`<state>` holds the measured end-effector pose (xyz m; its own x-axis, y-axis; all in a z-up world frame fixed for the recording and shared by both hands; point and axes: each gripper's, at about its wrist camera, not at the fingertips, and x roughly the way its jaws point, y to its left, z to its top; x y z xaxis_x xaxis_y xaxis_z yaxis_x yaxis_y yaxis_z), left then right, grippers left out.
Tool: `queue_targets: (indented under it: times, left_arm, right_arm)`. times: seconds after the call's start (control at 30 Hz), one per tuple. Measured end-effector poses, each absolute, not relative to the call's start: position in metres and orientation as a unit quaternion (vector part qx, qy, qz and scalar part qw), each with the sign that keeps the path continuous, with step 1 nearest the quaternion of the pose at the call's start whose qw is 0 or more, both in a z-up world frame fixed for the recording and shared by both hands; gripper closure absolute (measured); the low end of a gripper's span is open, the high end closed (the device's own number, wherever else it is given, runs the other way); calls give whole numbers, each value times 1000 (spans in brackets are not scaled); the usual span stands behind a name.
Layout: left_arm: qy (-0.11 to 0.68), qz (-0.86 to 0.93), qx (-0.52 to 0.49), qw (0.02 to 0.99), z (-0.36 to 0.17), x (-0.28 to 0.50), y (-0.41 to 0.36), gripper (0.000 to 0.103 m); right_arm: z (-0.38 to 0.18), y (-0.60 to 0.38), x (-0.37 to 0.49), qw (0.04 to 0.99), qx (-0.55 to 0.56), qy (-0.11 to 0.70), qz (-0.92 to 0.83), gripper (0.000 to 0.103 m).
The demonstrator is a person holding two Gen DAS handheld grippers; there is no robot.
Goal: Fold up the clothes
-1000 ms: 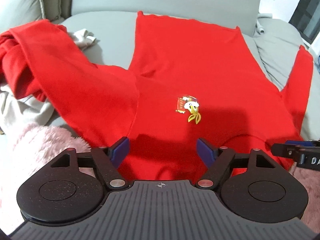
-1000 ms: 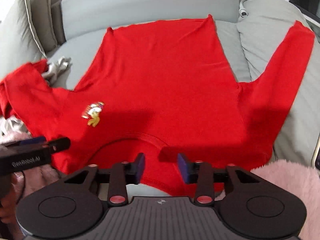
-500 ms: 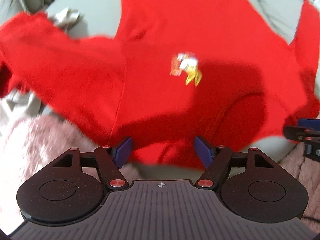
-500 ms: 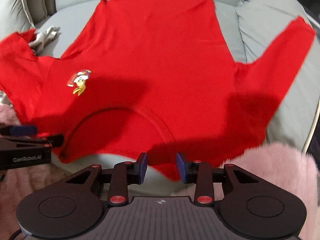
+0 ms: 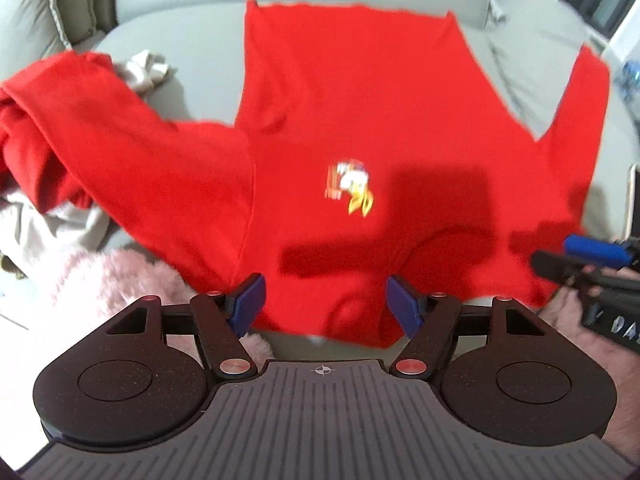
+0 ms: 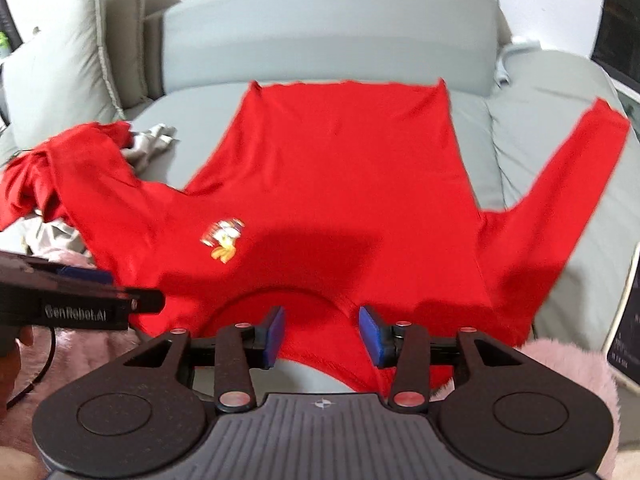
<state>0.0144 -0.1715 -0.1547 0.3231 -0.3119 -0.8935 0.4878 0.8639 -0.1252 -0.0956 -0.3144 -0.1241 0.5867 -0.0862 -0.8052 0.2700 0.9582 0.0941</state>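
On a grey sofa point(image 6: 328, 36), red shirt point(image 6: 344, 168) spread flat, both grippers released, pink blanket point(image 5: 132, 276) nearby.

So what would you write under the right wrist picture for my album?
Open right gripper, its jaws just widened, empty above the neckline of a red long-sleeved shirt spread flat on a grey sofa.

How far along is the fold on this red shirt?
Done: the red shirt lies spread front-up on the grey sofa, right sleeve stretched out.

In hand: nothing. The left gripper is open; the right gripper has just been opening its jaws, both empty near the collar.

Left: every fold. The left sleeve ends bunched over the grey clothes.
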Motion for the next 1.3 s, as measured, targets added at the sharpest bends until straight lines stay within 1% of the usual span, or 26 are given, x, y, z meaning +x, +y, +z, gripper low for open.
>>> queue_targets:
  times: [0.07, 0.17, 0.3, 0.33, 0.43, 0.57, 0.63, 0.73, 0.8, 0.87, 1.07, 1.17, 1.3]
  left_arm:
    - [520, -245, 55, 817, -139, 23, -163, 31]
    - [507, -229, -7, 831, -117, 37, -136, 31]
    - [485, -198, -97, 846, -96, 55, -90, 32]
    - [471, -178, -140, 852, -89, 63, -66, 33]
    - [444, -140, -206, 861, -80, 82, -20, 33]
    - [423, -101, -269, 860, -73, 121, 30, 33]
    - [411, -91, -308, 853, -72, 147, 54, 35]
    - [408, -71, -371, 831, -79, 191, 85, 40]
    - [414, -63, -403, 814, -88, 216, 100, 41]
    - [433, -51, -440, 785, -108, 251, 116, 43]
    - [449, -36, -460, 765, -148, 301, 130, 43]
    - [446, -31, -465, 764, -163, 316, 134, 48]
    - [469, -23, -447, 761, -176, 334, 133, 52]
  right_arm:
    - [-115, -313, -93, 890, 101, 435, -94, 55]
    - [-101, -310, -92, 899, 95, 419, -82, 50]
    - [-93, -305, -87, 902, 95, 415, -70, 50]
    - [-92, -303, -85, 902, 95, 416, -66, 50]
    - [-90, -293, -76, 902, 86, 421, -54, 50]
    - [-87, -278, -65, 901, 69, 427, -40, 49]
    - [-86, -271, -60, 900, 62, 431, -36, 48]
    - [-86, -265, -53, 897, 54, 438, -38, 47]
    - [-88, -264, -50, 894, 51, 444, -42, 46]
    - [-91, -263, -46, 889, 48, 453, -50, 46]
    - [-102, -262, -35, 873, 43, 482, -65, 43]
    - [-106, -262, -31, 869, 39, 489, -66, 41]
    - [-113, -262, -26, 863, 36, 500, -65, 41]
